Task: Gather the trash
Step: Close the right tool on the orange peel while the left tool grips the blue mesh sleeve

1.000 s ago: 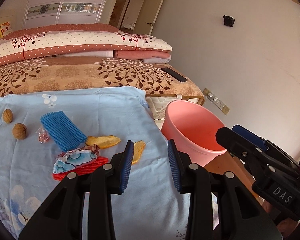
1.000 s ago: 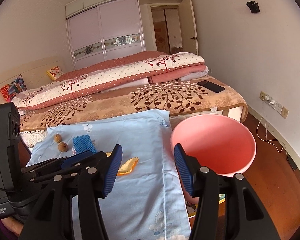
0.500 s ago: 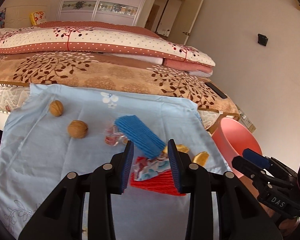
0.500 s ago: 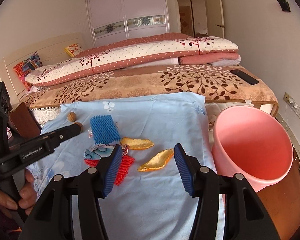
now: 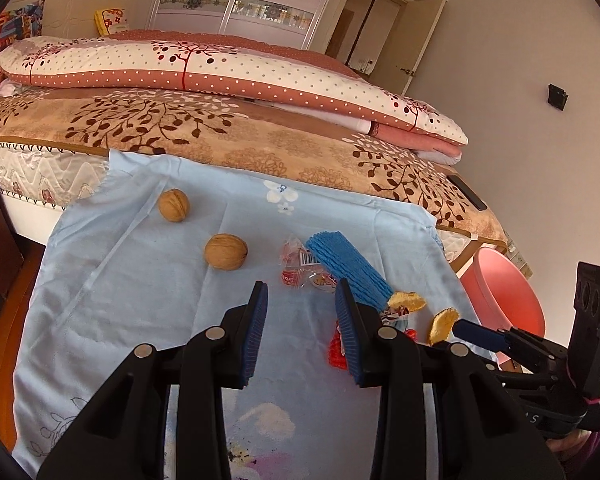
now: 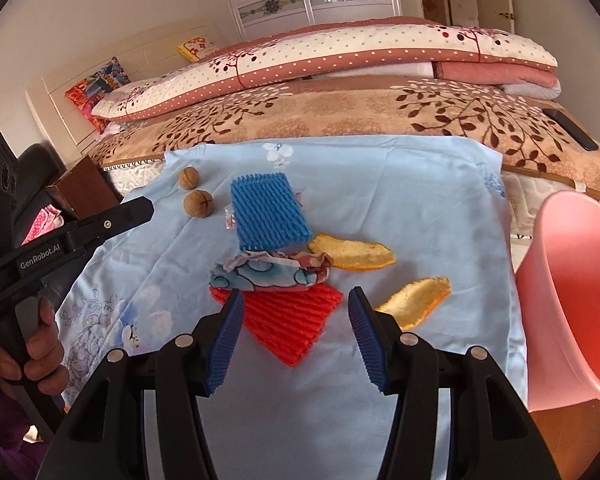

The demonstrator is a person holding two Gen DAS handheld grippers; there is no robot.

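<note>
Going left to right across the light blue cloth (image 6: 420, 184) on the tabletop: two walnuts (image 6: 198, 202), a small clear candy wrapper (image 5: 300, 268), a blue foam fruit net (image 6: 268, 210), a crumpled printed wrapper (image 6: 268, 272) lying on the edge of a red foam fruit net (image 6: 292, 320), then two orange peels (image 6: 350, 256). The pink bin (image 6: 572, 296) sits off the right edge of the cloth.

Left tongs (image 5: 302, 332) are open with nothing between them, hovering above the cloth near the candy wrapper. Right tongs (image 6: 296, 340) are open too and empty, lined up right over the red net.

If I were doing this grab, I'd drop the right tongs straight down so the pads straddle the near corner of the red net, and pinch only foam, not the cloth underneath. That printed wrapper may slide off when the net lifts, so go slowly.

Room-wise: a bed (image 6: 340, 120) with a brown leaf-print blanket and a folded dotted quilt sits right behind the tabletop, a phone (image 6: 570, 128) on it, wardrobe beyond.
</note>
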